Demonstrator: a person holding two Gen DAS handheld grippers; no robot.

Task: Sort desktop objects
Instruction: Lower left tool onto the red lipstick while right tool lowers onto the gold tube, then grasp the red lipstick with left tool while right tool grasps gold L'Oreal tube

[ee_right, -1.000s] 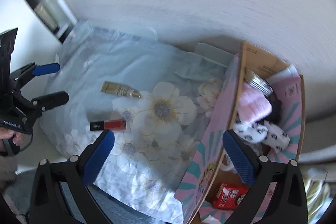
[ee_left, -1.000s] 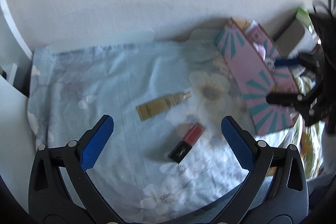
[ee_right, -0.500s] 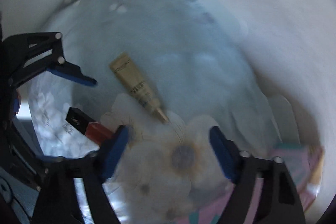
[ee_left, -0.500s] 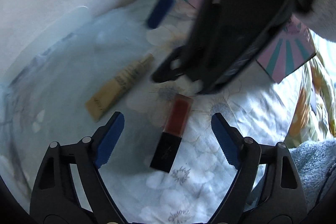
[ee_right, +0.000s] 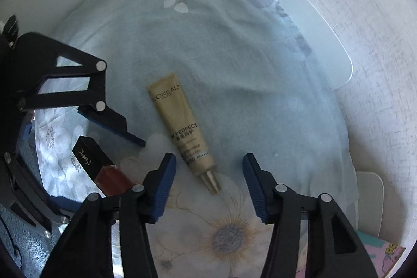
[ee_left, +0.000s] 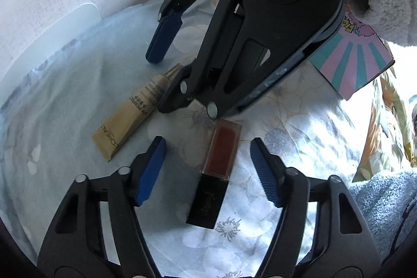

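A red lip gloss with a black cap [ee_left: 215, 173] lies on the flowered blue cloth [ee_left: 65, 95], between the open fingers of my left gripper [ee_left: 207, 168]. It also shows in the right wrist view [ee_right: 100, 168]. A gold cream tube [ee_right: 182, 132] lies beside it, cap end between the open fingers of my right gripper [ee_right: 208, 181]. In the left wrist view the tube [ee_left: 133, 112] is partly hidden by the right gripper [ee_left: 166, 72]. The left gripper [ee_right: 86, 147] shows at the left of the right wrist view. Neither gripper touches anything.
A pink and teal striped cardboard box [ee_left: 354, 59] stands to the right. A white wall [ee_right: 351, 4] runs behind the cloth. A white table edge [ee_right: 312, 22] shows past the cloth. A light blue towel [ee_left: 385, 205] lies at the right.
Both grippers have dropped close to the cloth. The left has closed in around the lip gloss, the right around the tube's cap end. Nothing has been taken hold of.
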